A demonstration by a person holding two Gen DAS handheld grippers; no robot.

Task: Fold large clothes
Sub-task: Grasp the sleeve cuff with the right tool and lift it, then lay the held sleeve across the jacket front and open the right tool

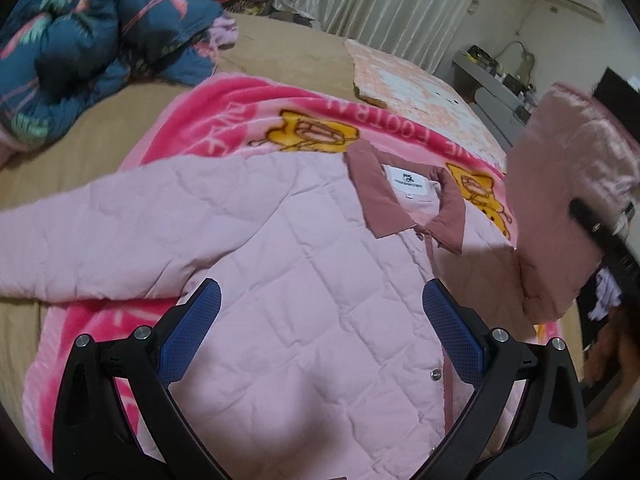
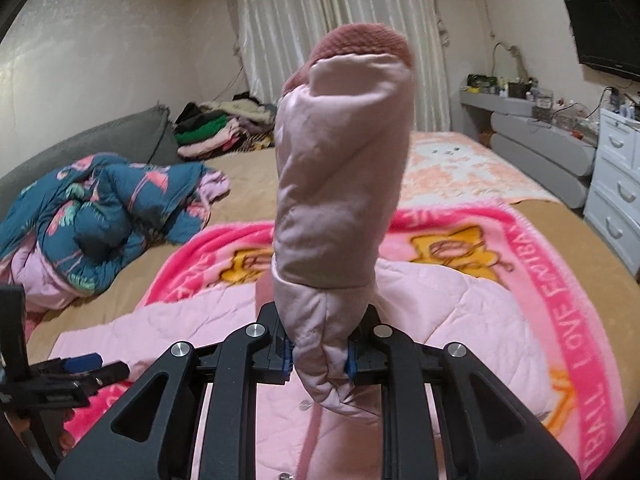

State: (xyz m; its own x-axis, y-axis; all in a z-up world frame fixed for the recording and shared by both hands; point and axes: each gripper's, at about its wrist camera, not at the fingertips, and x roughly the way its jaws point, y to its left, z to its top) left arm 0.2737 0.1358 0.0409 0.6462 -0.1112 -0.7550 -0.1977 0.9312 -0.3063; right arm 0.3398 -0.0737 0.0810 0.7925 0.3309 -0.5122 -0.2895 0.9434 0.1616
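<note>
A pale pink quilted jacket [image 1: 304, 264] with a dusty-rose collar [image 1: 404, 196] lies front up on a pink cartoon blanket [image 1: 248, 116] on the bed. Its left sleeve [image 1: 80, 240] stretches out to the left. My left gripper [image 1: 320, 320] is open and empty, hovering over the jacket's chest. My right gripper [image 2: 319, 354] is shut on the jacket's right sleeve [image 2: 340, 184] and holds it lifted, cuff [image 2: 360, 40] pointing up. That raised sleeve shows in the left wrist view [image 1: 560, 200] at the right. The left gripper shows in the right wrist view [image 2: 76, 368] at lower left.
A crumpled teal floral duvet [image 1: 80, 48] lies on the tan bed sheet [image 1: 280, 52] at far left. A peach blanket [image 1: 416, 84] lies beyond the jacket. A pile of clothes [image 2: 224, 128] sits by the curtains. White drawers [image 2: 616, 176] and a grey desk [image 2: 536, 132] stand at right.
</note>
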